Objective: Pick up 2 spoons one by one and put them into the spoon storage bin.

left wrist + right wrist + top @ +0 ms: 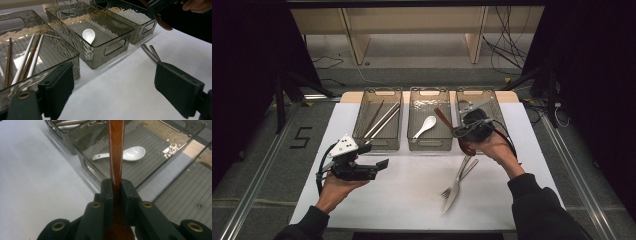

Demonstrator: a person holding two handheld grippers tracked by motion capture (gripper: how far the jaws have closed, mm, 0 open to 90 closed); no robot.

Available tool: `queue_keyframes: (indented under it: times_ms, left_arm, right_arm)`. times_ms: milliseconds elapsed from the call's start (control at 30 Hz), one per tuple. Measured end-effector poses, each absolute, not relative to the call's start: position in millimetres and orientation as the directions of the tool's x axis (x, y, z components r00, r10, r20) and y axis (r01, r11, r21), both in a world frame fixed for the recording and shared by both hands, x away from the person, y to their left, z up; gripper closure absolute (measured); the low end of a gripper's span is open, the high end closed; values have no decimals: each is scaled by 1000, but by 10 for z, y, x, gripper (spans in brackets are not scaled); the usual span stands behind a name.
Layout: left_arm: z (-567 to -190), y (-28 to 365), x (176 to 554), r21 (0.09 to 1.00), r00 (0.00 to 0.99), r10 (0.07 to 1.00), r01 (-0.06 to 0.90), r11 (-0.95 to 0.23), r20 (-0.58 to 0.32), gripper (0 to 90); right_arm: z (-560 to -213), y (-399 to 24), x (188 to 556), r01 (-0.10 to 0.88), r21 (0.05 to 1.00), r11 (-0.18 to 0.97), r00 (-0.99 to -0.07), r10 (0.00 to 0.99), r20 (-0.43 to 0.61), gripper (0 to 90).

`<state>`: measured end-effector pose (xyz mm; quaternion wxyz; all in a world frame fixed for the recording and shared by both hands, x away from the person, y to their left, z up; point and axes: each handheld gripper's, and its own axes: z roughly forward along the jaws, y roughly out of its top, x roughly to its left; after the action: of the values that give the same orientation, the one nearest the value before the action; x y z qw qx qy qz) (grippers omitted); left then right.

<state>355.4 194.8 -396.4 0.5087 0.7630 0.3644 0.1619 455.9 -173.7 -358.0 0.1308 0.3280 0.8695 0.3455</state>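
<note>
My right gripper (473,125) is shut on a brown wooden spoon (442,117), whose handle runs up from the closed jaws in the right gripper view (116,152). It hovers over the gap between the middle bin (431,144) and the right bin (498,107). A white ceramic spoon (426,126) lies in the middle bin. My left gripper (379,165) is held level at the table's left, open with nothing between its jaws (112,92). Two metal forks (457,182) lie on the white table top.
The left bin (361,135) holds several chopsticks (381,120). All three clear bins stand side by side at the table's far edge. Wooden shelving and loose cables sit on the floor beyond the table. Dark curtains flank both sides.
</note>
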Motion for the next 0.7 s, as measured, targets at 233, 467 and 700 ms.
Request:
queue_keyframes:
  times_ms: [233, 467, 700]
  left_arm:
    - [-3961, 1949, 3556, 895, 679, 722, 394, -208, -131, 156]
    - [-3963, 1948, 3556, 898, 680, 722, 389, -206, -128, 156]
    - [-3970, 1945, 3558, 899, 677, 724, 388, -203, -129, 156]
  right_arm:
    - [-3497, -1592, 4714, 478, 696, 536, -744, 669, -4, 822]
    - [-3458, -1453, 4891, 494, 695, 522, -729, 685, 4, 822]
    - [-3450, -1347, 5066, 513, 696, 502, -708, 706, 12, 822]
